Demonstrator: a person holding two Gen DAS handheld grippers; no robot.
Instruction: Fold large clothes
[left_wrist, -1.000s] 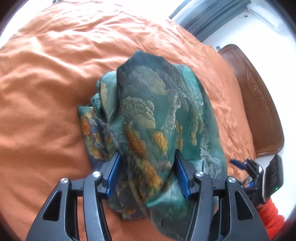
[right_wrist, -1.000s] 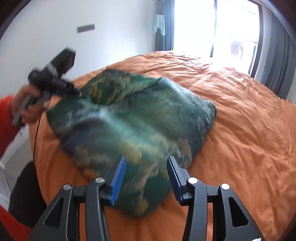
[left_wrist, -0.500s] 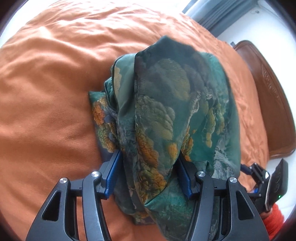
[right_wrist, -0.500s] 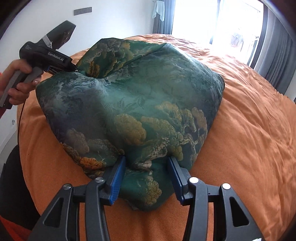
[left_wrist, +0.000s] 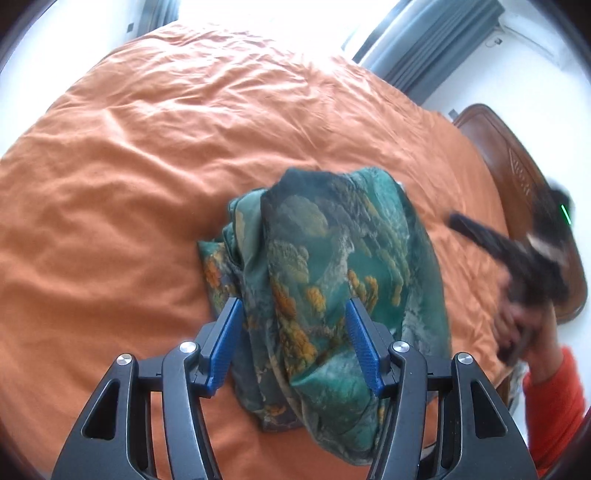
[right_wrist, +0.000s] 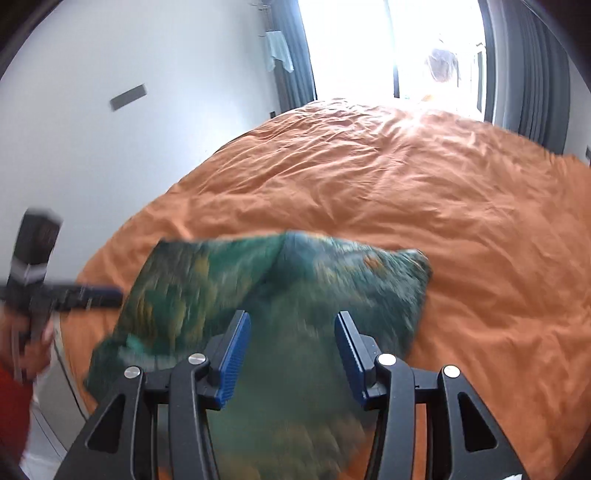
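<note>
Green printed silk garment (left_wrist: 332, 280) lay bundled near the bed (left_wrist: 147, 155) edge beside the headboard (left_wrist: 517, 184), released since half a second earlier by both wide-open, empty grippers, left (left_wrist: 293, 345) and right (right_wrist: 291, 356), ending that fold.

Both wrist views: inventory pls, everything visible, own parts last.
garment: 1, dark green with gold print, bunched on the bed near its edge
duvet: 1, orange, covering the bed
headboard: 1, brown wood, at the bed's end
curtains: grey, beside the bright window
wall plate: 1, grey, on the white wall
left claw: blue pads, open, garment between them
right claw: blue pads, open, over the blurred garment
hand: 1, orange sleeve, gripping the right claw's handle
</note>
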